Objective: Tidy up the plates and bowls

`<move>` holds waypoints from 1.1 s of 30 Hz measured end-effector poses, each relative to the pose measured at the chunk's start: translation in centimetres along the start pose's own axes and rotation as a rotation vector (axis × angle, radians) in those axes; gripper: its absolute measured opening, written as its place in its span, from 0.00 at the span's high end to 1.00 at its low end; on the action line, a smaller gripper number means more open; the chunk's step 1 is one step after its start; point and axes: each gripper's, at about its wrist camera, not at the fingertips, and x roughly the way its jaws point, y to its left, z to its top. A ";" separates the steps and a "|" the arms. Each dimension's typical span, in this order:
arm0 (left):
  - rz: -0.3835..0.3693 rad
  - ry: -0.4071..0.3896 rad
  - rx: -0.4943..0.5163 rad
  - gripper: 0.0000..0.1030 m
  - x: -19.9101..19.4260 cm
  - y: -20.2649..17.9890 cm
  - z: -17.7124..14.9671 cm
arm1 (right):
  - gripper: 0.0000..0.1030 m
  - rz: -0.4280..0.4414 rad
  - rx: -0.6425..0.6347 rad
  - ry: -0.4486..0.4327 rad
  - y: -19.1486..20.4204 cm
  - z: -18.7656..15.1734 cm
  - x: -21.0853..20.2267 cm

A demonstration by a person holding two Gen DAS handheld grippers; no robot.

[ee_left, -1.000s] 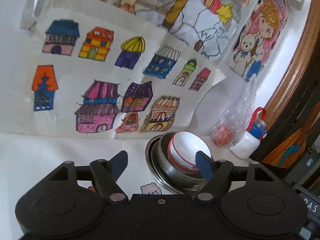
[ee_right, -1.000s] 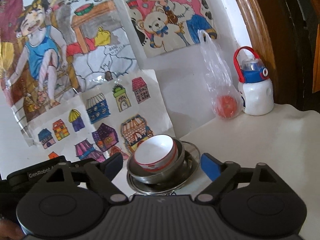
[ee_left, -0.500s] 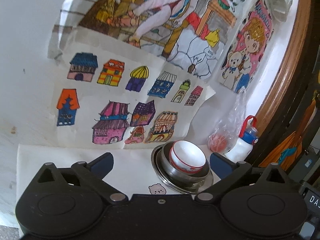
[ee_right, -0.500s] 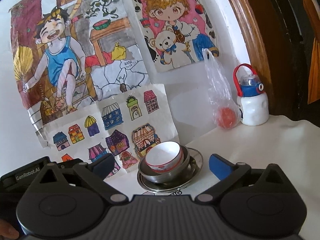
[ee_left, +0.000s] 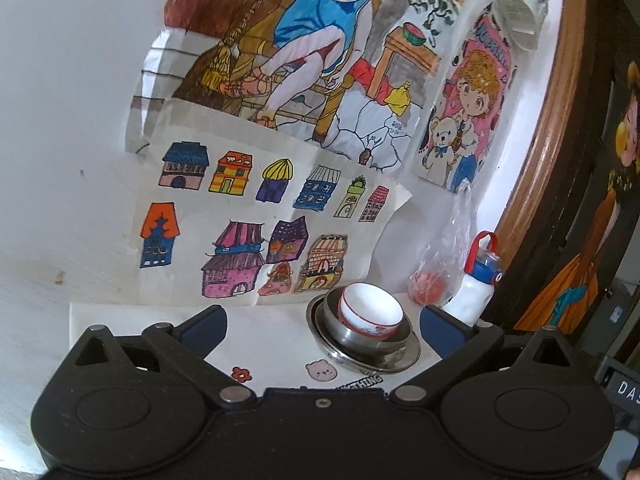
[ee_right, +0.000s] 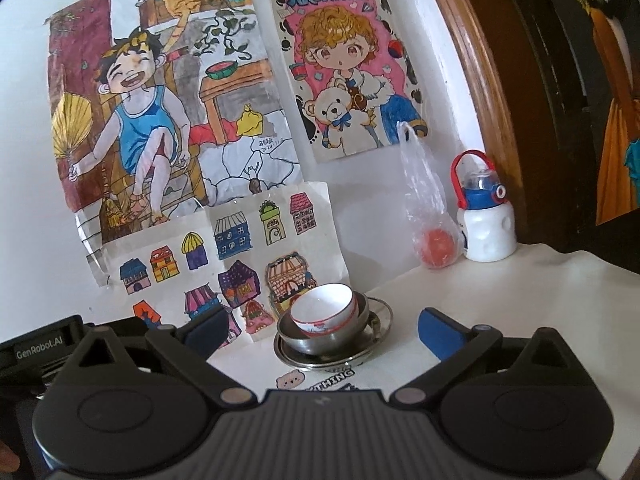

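White bowl point(ee_right: 325, 307) nests tilted in steel bowl point(ee_right: 320, 338) on steel plate point(ee_right: 378, 320), by the wall on the table point(ee_right: 500, 300); smallest on top, so stable; left gripper point(ee_left: 322, 322) and right gripper point(ee_right: 320, 326) jaws just opened wide, empty, clear of the stack.

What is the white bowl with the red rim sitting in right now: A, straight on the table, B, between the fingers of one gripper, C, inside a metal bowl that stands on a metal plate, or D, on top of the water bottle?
C: the white bowl sits tilted inside the metal bowl, which stands on the metal plate; no gripper touches it.
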 end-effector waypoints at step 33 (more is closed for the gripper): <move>0.080 0.054 0.159 0.01 -5.4 0.8 -8.1 | 0.00 -0.091 -0.028 0.043 0.3 -8.4 -5.3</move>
